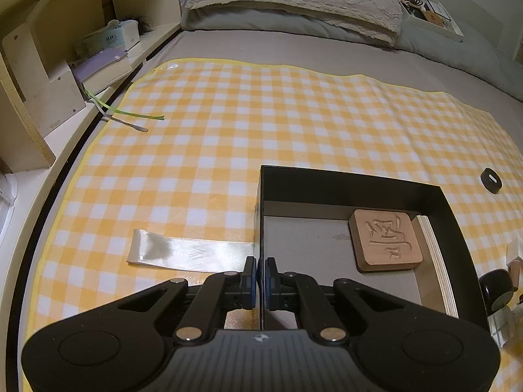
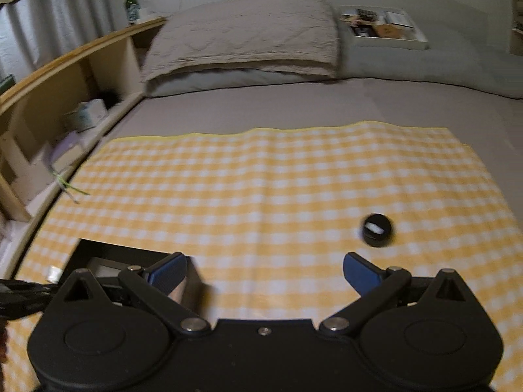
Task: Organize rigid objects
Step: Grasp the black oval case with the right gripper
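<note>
With the left gripper (image 1: 261, 269) pinching the wall of the black open box (image 1: 356, 183) on the bed and the right gripper (image 2: 264, 269) spread wide, the small round black puck (image 2: 376, 229) nearby could roll off the soft yellow-checked cloth (image 2: 261, 176) if nudged.

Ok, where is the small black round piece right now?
The small black round piece lies on the checked cloth, ahead and slightly right of the open right tongs in the right wrist view; it sits beyond the black box's far right corner.
</note>
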`<act>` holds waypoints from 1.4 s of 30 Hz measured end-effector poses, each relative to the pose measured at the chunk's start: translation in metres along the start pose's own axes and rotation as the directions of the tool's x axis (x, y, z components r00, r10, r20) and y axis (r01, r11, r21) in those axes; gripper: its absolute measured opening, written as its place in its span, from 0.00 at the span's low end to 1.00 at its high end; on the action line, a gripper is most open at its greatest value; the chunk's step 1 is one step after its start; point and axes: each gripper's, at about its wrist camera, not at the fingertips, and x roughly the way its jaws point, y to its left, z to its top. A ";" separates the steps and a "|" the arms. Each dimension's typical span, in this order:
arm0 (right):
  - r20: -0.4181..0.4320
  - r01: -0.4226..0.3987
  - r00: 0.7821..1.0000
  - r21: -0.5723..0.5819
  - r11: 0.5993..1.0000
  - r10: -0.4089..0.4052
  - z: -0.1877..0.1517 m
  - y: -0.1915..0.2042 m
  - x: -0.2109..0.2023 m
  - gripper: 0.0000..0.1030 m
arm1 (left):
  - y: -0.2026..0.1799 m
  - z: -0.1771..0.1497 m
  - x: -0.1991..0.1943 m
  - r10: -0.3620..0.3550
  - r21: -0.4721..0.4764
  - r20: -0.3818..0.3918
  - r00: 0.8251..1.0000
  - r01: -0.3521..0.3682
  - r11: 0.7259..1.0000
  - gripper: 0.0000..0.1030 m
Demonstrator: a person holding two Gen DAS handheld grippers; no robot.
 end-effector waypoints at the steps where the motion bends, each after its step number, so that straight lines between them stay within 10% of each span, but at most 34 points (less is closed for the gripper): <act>1: -0.006 0.011 1.000 0.002 1.000 -0.011 -0.003 -0.007 -0.001 1.00 | 0.000 0.000 0.000 0.000 0.001 0.001 1.000 0.000 1.000 0.05; 12: -0.192 0.045 0.981 0.052 0.998 -0.034 -0.031 -0.054 0.015 1.00 | 0.002 -0.004 -0.003 -0.002 0.005 -0.004 1.000 0.002 1.000 0.05; 24: -0.429 -0.132 0.886 0.131 0.982 0.177 -0.067 -0.026 0.057 0.96 | 0.002 -0.008 -0.004 -0.005 0.007 -0.010 1.000 0.005 1.000 0.05; 42: -0.481 -0.023 0.877 -0.075 0.997 -0.015 -0.073 -0.001 0.091 0.79 | 0.001 -0.009 -0.003 -0.009 0.003 -0.012 1.000 0.009 1.000 0.06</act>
